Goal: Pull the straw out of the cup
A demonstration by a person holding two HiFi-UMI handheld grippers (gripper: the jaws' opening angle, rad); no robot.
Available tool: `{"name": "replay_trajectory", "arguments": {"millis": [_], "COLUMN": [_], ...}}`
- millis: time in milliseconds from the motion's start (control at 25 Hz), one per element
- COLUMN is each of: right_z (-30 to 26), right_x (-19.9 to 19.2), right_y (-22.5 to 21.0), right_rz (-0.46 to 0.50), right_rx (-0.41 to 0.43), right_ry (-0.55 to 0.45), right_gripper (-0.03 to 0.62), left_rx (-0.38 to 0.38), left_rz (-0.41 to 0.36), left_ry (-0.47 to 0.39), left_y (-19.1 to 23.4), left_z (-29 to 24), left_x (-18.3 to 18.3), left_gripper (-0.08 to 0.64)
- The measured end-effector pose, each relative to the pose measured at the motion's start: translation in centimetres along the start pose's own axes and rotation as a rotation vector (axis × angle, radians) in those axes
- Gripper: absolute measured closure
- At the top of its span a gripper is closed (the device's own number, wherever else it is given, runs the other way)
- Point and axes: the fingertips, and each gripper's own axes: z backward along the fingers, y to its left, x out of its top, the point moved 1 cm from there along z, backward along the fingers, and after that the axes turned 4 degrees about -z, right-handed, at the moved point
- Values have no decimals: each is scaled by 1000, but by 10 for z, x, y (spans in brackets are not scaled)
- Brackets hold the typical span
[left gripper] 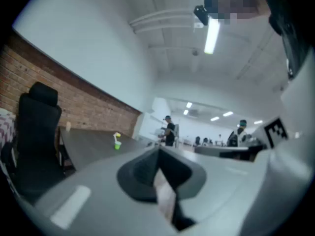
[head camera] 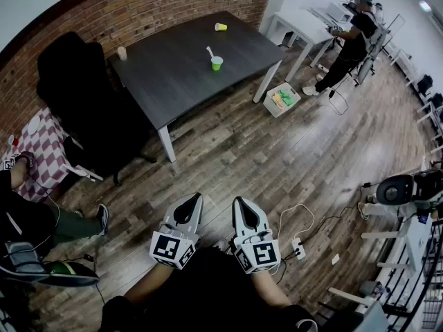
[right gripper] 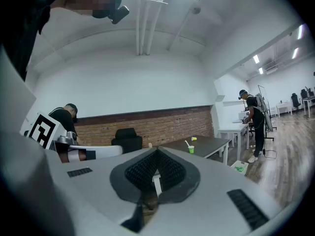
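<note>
Open office, brick wall [head camera: 104, 16], white desk [head camera: 304, 28], office chair [head camera: 79, 88]

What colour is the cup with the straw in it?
Light green cup, with a white straw; clearest in the head view.

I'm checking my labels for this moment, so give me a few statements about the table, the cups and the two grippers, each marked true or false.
The green cup stands on the dark table with a straw in it. True.
The right gripper grips the straw. False: it is shut on nothing, far from the table.
A yellow cup is also on the table. True.
The left gripper's jaws stand wide apart. False: they are together.
The white bin sits on the tabletop. False: it is on the floor beside the table.
</note>
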Motion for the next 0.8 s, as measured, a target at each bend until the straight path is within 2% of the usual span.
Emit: {"name": "replay_trajectory", "arguments": {"millis": [480, 800], "right_z": [-16, -33], "right_x": [-3, -13], "right_y": [9, 24], "right_rz": [-5, -33], "right_rx": [-28, -81], "right_ry": [-3, -7], "right_gripper": [588, 588], "left_rx": [-11, -38], "left_rz": [11, 10], "left_ry": [-3, 11], "left_y": [23, 56], "left_z": [11, 27], "left_x": [0, -5], "left_gripper": [555, 555]}}
